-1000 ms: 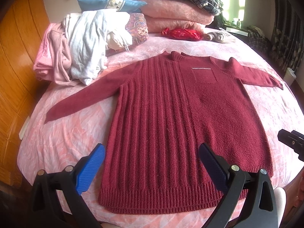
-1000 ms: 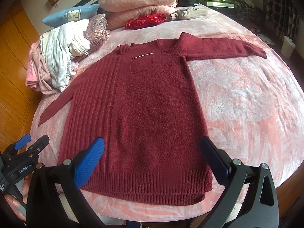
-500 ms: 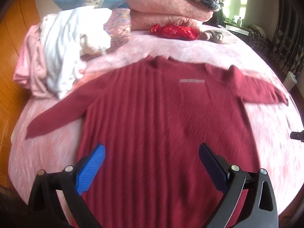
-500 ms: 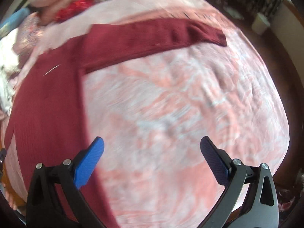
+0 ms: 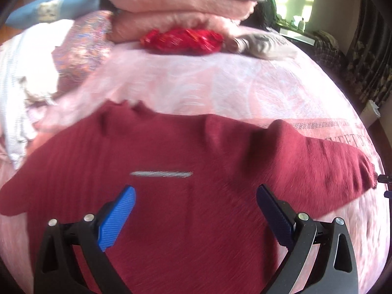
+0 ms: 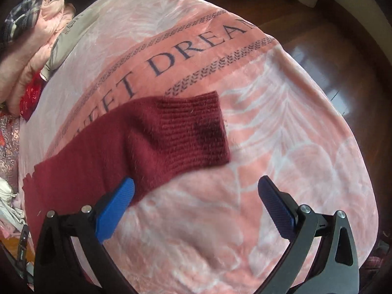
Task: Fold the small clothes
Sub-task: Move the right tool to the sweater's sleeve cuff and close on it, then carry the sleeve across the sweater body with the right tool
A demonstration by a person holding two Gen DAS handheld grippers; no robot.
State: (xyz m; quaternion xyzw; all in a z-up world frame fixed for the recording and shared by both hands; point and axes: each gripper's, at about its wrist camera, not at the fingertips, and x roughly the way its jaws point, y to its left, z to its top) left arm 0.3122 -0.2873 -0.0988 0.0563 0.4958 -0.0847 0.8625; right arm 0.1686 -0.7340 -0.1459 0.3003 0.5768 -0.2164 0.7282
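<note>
You can read dark capitals on the pink blanket (image 6: 281, 127): "DREA" in full, preceded by partly covered letters resembling "EET", running along its patterned band just beyond the maroon sweater's cuff (image 6: 196, 132).

Left wrist view motion-blurred; sweater (image 5: 186, 196) hem cut off at bottom edge. Blanket lettering (image 6: 171, 58) partly covered by sleeve (image 6: 152, 139).

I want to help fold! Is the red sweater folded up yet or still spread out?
Spread out, not folded yet. The red sweater lies flat on the pink blanket, its sleeve stretched out sideways, with no layer doubled over.
</note>
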